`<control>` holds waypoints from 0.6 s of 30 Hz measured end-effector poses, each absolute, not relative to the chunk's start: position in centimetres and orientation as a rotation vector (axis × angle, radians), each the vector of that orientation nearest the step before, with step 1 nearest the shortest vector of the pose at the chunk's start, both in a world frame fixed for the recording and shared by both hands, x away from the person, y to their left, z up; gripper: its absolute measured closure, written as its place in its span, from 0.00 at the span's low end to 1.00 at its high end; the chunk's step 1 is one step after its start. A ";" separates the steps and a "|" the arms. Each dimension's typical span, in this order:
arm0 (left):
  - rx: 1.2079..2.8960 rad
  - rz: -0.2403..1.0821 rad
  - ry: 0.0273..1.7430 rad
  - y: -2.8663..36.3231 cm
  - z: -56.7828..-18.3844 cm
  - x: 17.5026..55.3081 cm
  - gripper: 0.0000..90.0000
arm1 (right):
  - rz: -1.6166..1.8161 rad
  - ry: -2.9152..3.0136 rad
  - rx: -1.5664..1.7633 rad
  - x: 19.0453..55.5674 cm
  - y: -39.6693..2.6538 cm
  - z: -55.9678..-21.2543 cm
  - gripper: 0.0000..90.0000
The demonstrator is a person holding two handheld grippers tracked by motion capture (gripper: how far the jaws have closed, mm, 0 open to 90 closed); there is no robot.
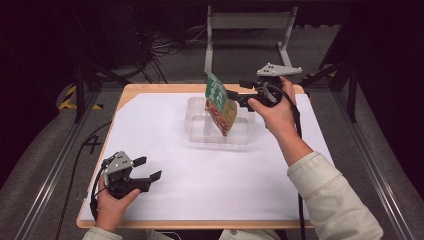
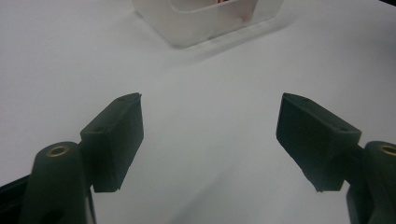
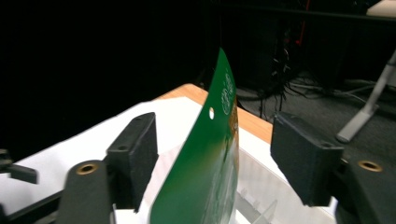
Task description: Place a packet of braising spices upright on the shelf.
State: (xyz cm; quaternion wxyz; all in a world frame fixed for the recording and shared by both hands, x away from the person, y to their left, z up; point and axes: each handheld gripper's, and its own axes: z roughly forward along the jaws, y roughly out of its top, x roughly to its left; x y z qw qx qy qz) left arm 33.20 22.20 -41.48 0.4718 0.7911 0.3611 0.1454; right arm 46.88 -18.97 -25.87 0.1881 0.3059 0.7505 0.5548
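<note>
While the green snack packet [image 1: 220, 102] stands tilted in the clear plastic container [image 1: 200, 127], its lower, reddish end rests inside the container and its green header leans up and toward the far left edge. Seen in the right gripper view, the packet [image 3: 210, 172] rises edge-on between the two black jaws, with a small hanging hole near its top; a gap shows on either side, so neither pad presses on it. The right gripper [image 1: 239, 97] sits just beside the packet's upper part, jaws spread wide and holding nothing, gripped by the person's right hand [image 1: 272, 110], whose pale sleeve [image 1: 327, 200] enters from the lower right. A grey three-cornered plate tops this gripper. The container stands near the middle of the white sheet [image 1: 210, 175] that covers the wooden table [image 1: 150, 88]. Well apart, at the near left corner, the left gripper [image 1: 147, 169] rests low over the sheet in the person's left hand [image 1: 112, 202]; in the left gripper view its jaws stand wide apart over bare white paper, empty, with the container [image 2: 205, 21] ahead. Beyond the table, a grey metal frame [image 1: 250, 30] stands on the floor.
</note>
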 end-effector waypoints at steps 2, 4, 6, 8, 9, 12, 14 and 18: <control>1.933 0.362 0.880 22.2 -41.4 33.2 0.27 | 1.591 2.100 0.835 46.3 -19.5 -25.5 0.32; 1.932 0.360 0.880 22.2 -41.3 33.2 0.27 | 1.609 2.097 0.806 45.8 -20.0 -25.1 0.31; 1.928 0.362 0.879 22.2 -41.3 33.2 0.27 | 1.633 2.093 0.787 45.3 -20.4 -24.7 0.30; 1.925 0.364 0.877 22.2 -41.3 33.1 0.27 | 1.645 2.086 0.764 44.9 -20.8 -24.5 0.30; 1.922 0.368 0.874 22.3 -41.2 33.1 0.27 | 1.655 2.084 0.754 44.6 -21.0 -24.4 0.30; 1.915 0.372 0.870 22.4 -41.1 33.0 0.27 | 1.668 2.083 0.723 43.9 -21.6 -24.3 0.29; 1.901 0.374 0.868 22.6 -41.0 33.0 0.27 | 1.676 2.078 0.704 43.4 -22.0 -24.3 0.29; 1.894 0.378 0.863 22.7 -40.9 33.0 0.27 | 1.687 2.070 0.680 42.6 -23.0 -24.1 0.29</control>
